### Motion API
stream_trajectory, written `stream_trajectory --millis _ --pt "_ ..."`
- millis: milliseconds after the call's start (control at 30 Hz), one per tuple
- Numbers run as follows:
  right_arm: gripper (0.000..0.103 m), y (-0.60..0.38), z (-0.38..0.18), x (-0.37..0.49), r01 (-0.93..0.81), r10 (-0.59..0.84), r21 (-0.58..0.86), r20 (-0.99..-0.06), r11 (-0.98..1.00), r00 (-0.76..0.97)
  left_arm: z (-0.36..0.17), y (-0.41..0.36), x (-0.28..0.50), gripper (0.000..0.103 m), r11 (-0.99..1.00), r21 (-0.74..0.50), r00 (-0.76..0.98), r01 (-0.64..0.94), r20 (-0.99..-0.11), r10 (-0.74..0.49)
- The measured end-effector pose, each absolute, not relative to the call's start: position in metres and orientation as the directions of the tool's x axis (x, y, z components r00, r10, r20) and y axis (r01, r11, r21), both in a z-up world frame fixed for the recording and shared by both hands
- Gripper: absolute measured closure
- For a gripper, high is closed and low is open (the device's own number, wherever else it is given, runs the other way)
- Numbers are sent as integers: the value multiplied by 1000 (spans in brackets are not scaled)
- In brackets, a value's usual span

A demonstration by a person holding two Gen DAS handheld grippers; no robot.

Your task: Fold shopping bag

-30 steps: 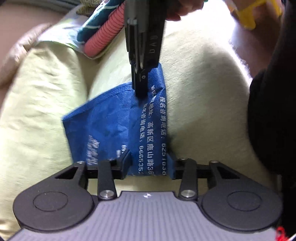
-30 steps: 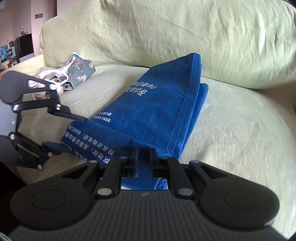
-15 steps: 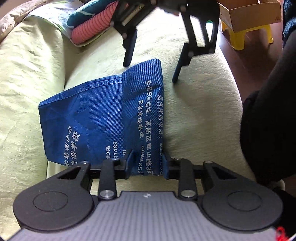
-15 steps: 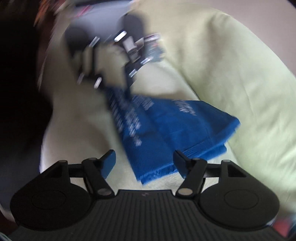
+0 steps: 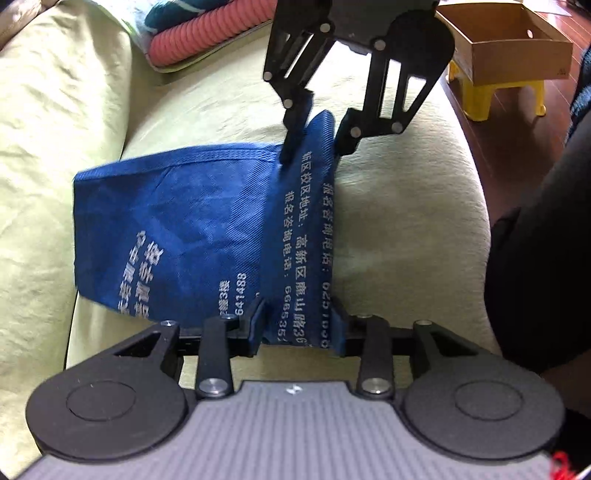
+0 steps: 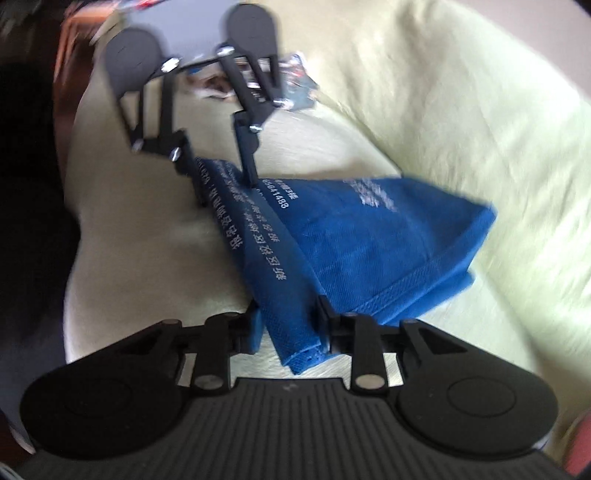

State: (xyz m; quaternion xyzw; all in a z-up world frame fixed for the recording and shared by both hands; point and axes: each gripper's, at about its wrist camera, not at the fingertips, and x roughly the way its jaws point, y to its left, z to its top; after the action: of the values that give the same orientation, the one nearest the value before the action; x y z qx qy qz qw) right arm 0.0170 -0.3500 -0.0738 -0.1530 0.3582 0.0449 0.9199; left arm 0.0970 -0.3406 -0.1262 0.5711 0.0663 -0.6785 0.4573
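The blue non-woven shopping bag lies on the pale green sofa seat cushion, partly folded. Its body spreads flat toward the sofa's back cushion, while a narrow folded strip along the front edge stands raised from the cushion and runs lengthwise between the two tools. White Chinese characters and digits run along that strip, and more white print sits on the flat body. A stitched hem borders the bag's far edge in the left wrist view; in the right wrist view that same hem lies nearest the camera, with a second layer of fabric showing beneath it.

The left tool stands at a medium gap, its fingers on either side of the near end of the strip and touching the fabric. The right tool is at the opposite end, its jaws likewise part open with the strip's corner between them; whether either tool truly pinches the cloth cannot be told. The right wrist view is motion-blurred.

Beyond the bag, a rolled pink and teal cushion rests on the sofa, and a cardboard box sits on a yellow stool on the floor.
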Motion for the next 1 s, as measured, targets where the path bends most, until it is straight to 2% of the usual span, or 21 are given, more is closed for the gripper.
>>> stream_trajectory --millis 67,133,233,433,533,700,833,1000 --pt "80 -357 -65 21 -178 18 -156 -704 972 710 -120 -343 99 72 -581 404 56 707 -851 -523" --pt "81 -371 -54 25 -164 111 2 -744 986 659 -114 -345 103 76 -588 372 35 718 -863 -504" --pt "81 -399 -49 31 -123 250 221 -758 967 603 -105 -356 112 78 -588 325 6 740 -879 -477" --pt "82 -464 -62 56 21 476 570 -705 821 525 -101 -381 139 78 -552 222 -42 804 -904 -425" --pt "83 -485 -76 58 109 542 684 -656 722 525 -101 -386 148 76 -519 201 -55 831 -898 -437" --pt "84 -502 -92 53 232 518 720 -649 654 557 -100 -380 152 71 -419 271 19 867 -857 -515" --pt "85 -497 -93 55 288 467 694 -679 660 566 -88 -360 145 76 -327 403 135 855 -781 -610" --pt "87 -495 -94 60 313 440 679 -694 664 570 -79 -360 129 76 -362 381 63 851 -759 -649"
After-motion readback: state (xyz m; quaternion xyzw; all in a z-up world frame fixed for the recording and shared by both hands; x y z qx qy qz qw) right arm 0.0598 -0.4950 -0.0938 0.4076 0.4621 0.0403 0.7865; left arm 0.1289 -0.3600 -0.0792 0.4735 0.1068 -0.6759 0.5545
